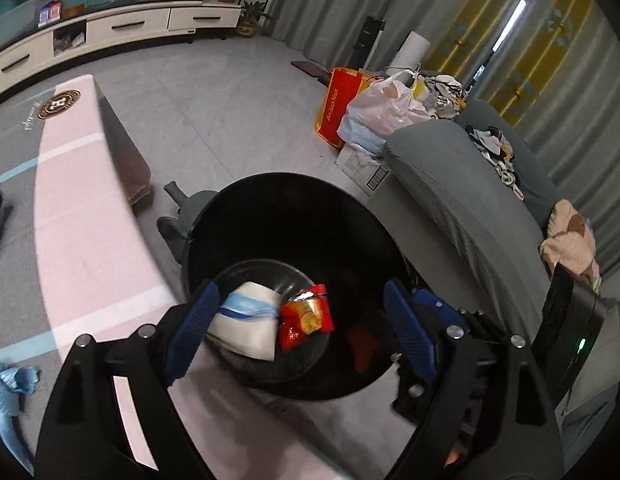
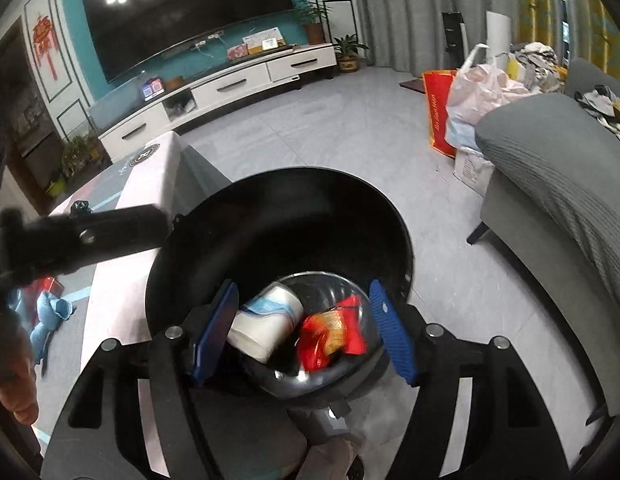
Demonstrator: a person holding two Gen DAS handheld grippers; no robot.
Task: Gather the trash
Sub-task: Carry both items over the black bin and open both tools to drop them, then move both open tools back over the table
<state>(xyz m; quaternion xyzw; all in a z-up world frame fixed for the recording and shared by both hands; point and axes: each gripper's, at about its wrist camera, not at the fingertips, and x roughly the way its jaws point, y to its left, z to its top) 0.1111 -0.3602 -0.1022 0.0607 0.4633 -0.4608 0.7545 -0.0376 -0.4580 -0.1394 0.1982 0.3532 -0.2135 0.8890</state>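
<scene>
Right below my two grippers sat the black bin (image 1: 294, 216), both my left gripper (image 1: 302, 328) and right gripper (image 2: 306, 328) spread wide, gripping nothing, with the paper cup (image 2: 266, 328) and red wrapper (image 2: 333, 332) between the fingers.

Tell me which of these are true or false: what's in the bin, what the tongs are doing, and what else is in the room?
1. A white paper cup with blue stripes lies inside the round black bin. True.
2. A green glass bottle lies beside the cup. False: it is a red and yellow crinkly snack wrapper.
3. The right tongs squeeze the cup. False: their blue fingers stand apart and press on nothing.
4. The left tongs are open above the bin. True.
5. A red paper shopping bag stands on the floor near the grey sofa. True.
6. The bin stands on the sofa. False: it stands on the floor.
</scene>
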